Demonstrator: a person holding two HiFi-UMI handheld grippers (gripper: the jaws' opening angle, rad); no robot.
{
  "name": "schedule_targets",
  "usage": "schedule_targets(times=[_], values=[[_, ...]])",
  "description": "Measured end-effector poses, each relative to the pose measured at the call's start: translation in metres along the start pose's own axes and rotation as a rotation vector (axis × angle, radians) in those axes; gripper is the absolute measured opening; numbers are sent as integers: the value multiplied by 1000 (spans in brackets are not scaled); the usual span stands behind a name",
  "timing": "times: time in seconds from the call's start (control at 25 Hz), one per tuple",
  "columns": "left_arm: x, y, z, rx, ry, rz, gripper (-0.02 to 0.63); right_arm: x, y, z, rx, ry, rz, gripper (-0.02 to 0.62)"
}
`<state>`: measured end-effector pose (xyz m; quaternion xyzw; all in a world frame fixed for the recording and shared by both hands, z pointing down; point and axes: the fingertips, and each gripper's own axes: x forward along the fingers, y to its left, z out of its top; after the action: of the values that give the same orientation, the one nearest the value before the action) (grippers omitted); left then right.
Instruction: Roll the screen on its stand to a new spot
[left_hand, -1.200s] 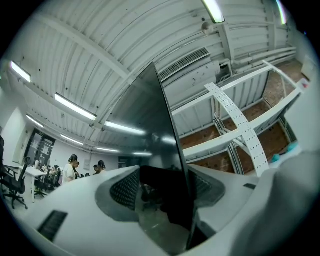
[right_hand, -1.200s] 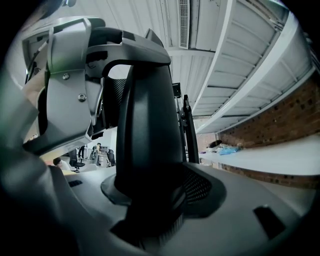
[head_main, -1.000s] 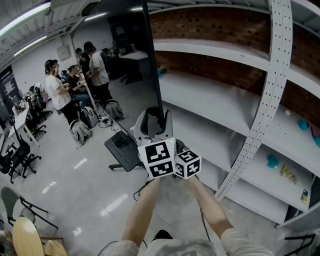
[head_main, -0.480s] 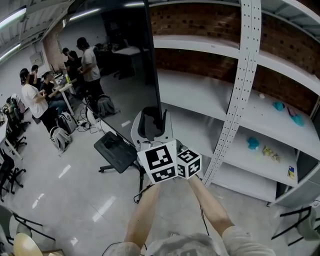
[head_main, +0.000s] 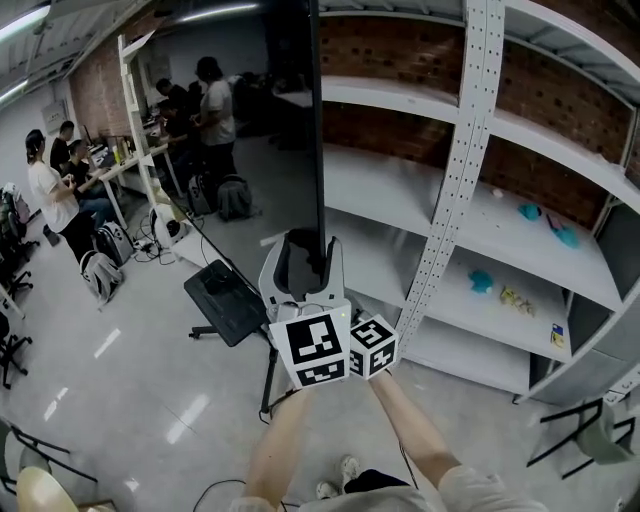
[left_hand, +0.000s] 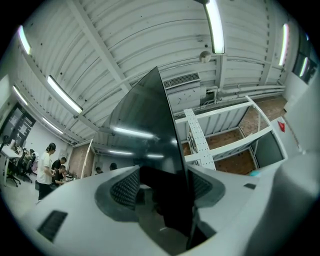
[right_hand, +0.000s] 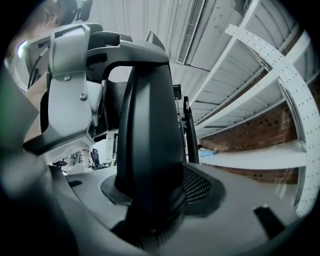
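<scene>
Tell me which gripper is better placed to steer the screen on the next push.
Left, probably: the left gripper is shut on the edge of the screen, in line with it. The right gripper is shut on a thick black bar beside it, so it mostly adds push.

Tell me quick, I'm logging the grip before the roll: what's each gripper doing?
Left gripper: closed on the screen, at its edge.
Right gripper: closed on a black rounded upright; which part it is, cannot tell.
</scene>
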<state>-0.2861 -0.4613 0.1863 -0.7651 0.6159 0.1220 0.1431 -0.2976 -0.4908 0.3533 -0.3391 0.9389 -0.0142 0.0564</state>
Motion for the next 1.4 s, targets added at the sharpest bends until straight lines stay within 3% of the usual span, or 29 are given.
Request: schedule_targets(times=[0.56,1.4], values=[[-54,-81,20,-18,9,-16,276,-100,14,5,-5,18,-18,238],[-117,-301,57,-21,-14,-9,276,-326,-27,27,-16,8,-3,238]])
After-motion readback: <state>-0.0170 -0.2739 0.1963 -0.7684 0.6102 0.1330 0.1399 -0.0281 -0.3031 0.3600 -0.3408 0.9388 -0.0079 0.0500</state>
